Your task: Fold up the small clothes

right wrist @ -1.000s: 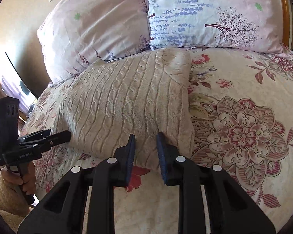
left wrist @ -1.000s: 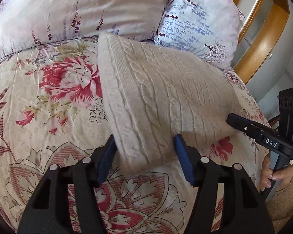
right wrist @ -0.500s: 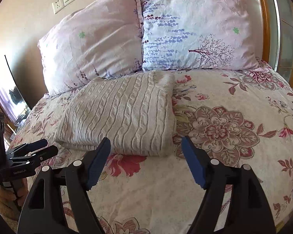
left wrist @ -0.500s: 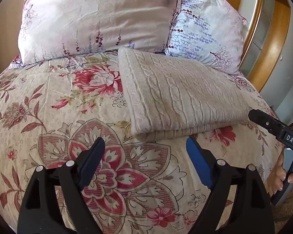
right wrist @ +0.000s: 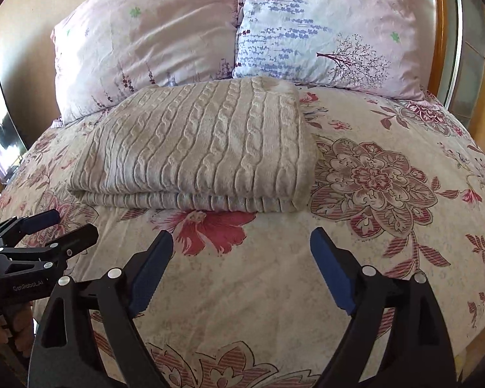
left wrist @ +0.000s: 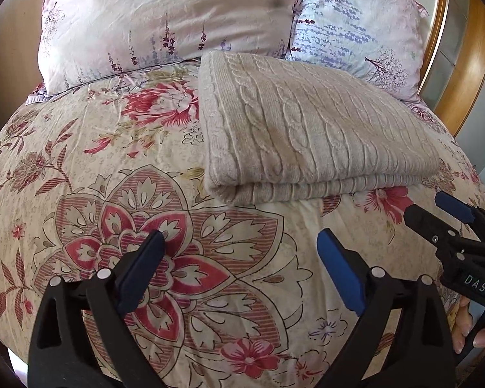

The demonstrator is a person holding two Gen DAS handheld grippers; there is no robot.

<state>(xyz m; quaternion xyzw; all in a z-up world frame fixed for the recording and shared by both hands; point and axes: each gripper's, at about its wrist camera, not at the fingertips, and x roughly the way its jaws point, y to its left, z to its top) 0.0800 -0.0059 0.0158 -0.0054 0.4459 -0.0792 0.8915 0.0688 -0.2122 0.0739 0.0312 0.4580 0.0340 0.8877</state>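
A beige cable-knit sweater lies folded in a flat rectangle on the floral bedspread, near the pillows; it also shows in the right wrist view. My left gripper is open and empty, held back from the sweater's near folded edge. My right gripper is open and empty, also short of the sweater's near edge. The right gripper shows at the right edge of the left wrist view, and the left gripper at the left edge of the right wrist view.
The floral bedspread covers the bed. Two pillows stand behind the sweater, a pink one and a bluish one. A wooden headboard is at the right. A dark screen stands at the left.
Both grippers let go of the sweater, opened wide and pulled back toward the bed's near side. The sweater dropped from tilted to lying flat and folded.
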